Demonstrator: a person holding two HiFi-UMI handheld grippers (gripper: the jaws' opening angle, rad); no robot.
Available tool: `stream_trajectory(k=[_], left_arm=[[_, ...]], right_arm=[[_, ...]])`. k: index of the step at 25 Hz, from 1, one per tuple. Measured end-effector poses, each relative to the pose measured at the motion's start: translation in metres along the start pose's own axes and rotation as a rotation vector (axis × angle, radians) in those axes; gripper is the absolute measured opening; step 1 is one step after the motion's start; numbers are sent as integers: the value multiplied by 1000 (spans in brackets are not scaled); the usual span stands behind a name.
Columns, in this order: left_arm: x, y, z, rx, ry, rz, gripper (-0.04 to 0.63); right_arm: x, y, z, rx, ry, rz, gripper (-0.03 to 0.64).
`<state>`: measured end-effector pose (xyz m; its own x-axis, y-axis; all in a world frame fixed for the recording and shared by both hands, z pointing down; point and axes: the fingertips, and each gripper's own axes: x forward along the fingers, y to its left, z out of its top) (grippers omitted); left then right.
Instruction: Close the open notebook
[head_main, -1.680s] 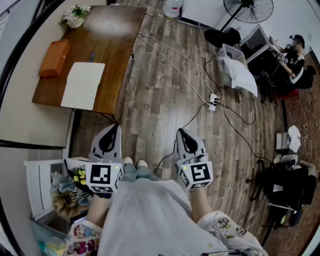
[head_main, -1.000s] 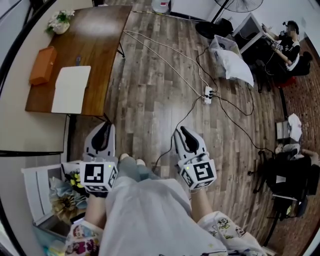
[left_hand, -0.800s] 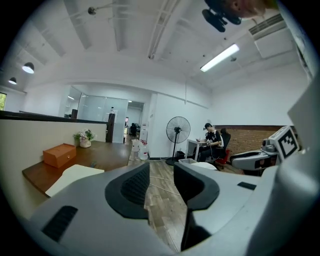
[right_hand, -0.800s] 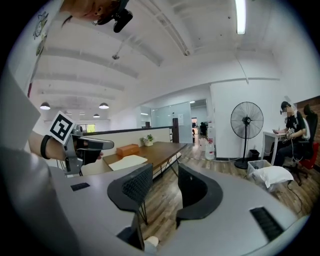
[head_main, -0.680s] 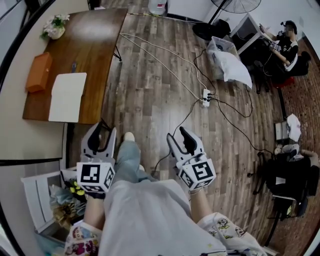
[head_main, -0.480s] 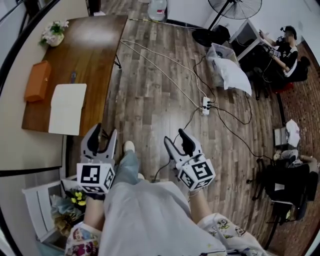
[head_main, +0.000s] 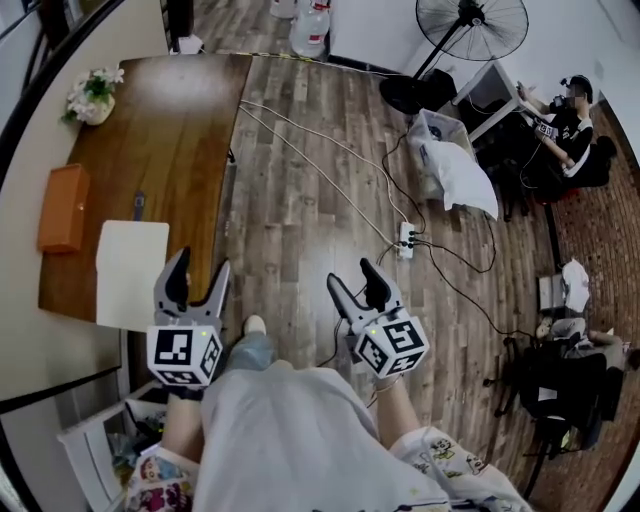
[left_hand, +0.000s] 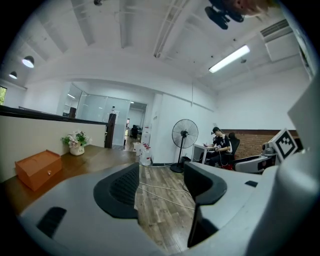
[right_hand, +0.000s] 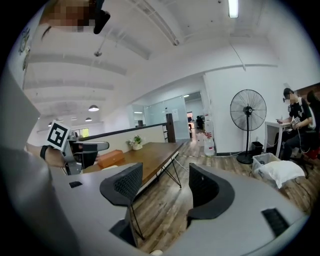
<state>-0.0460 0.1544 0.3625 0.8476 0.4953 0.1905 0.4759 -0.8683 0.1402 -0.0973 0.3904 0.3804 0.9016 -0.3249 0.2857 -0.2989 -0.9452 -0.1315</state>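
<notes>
Head view: left tool (head_main: 200, 266), right tool (head_main: 351, 275) just opened, empty; notebook (head_main: 131, 273) near orange box (head_main: 60, 208).

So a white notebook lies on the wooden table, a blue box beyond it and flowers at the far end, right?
Not quite: the box is orange, not blue, as the head view shows. The white notebook does lie on the wooden table, with flowers at the far end.
</notes>
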Motion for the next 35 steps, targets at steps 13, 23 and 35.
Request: stream_trajectory(k=[13,23,35], left_arm=[[10,106,15,-98,-46,159,314],[-31,177,2,-202,-81,369,330],[-86,233,-23,-322,-117,794,330]], right_arm=[[104,49,30,-61,70,149,291],[189,131,43,-183,156,407,304],[298,211,43,-318,236,807,304]])
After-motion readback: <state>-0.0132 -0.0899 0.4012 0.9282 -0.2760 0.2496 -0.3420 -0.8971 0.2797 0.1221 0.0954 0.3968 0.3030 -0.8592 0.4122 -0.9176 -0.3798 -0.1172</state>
